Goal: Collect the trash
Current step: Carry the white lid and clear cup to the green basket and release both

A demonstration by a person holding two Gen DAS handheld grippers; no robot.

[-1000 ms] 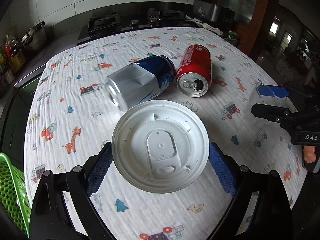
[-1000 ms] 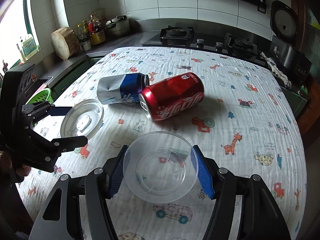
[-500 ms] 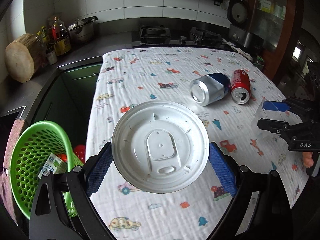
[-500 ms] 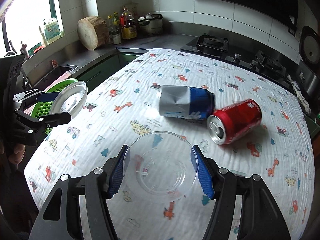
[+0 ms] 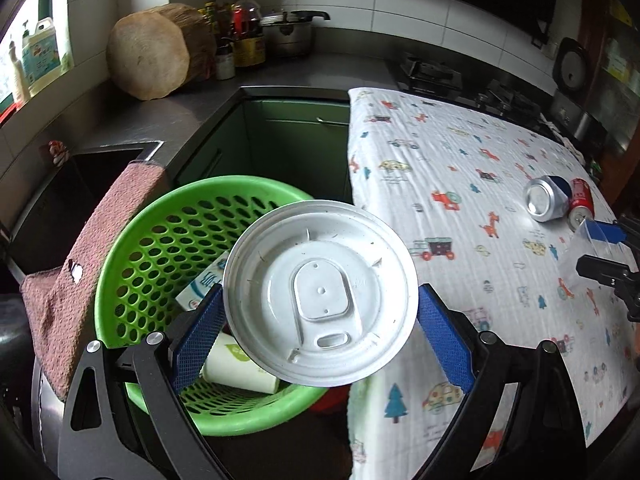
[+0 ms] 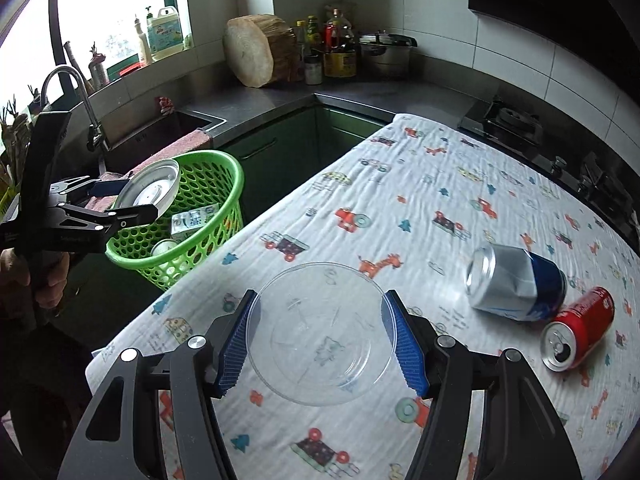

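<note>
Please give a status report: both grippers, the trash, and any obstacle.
Left gripper shut on white lid, held above green basket. Right gripper shut on clear lid, over table. Blue can, red can on cloth. No obstacle seen.

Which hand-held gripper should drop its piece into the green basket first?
Left. Its white lid already hangs over the green basket; the right's clear lid is above the table.
</note>
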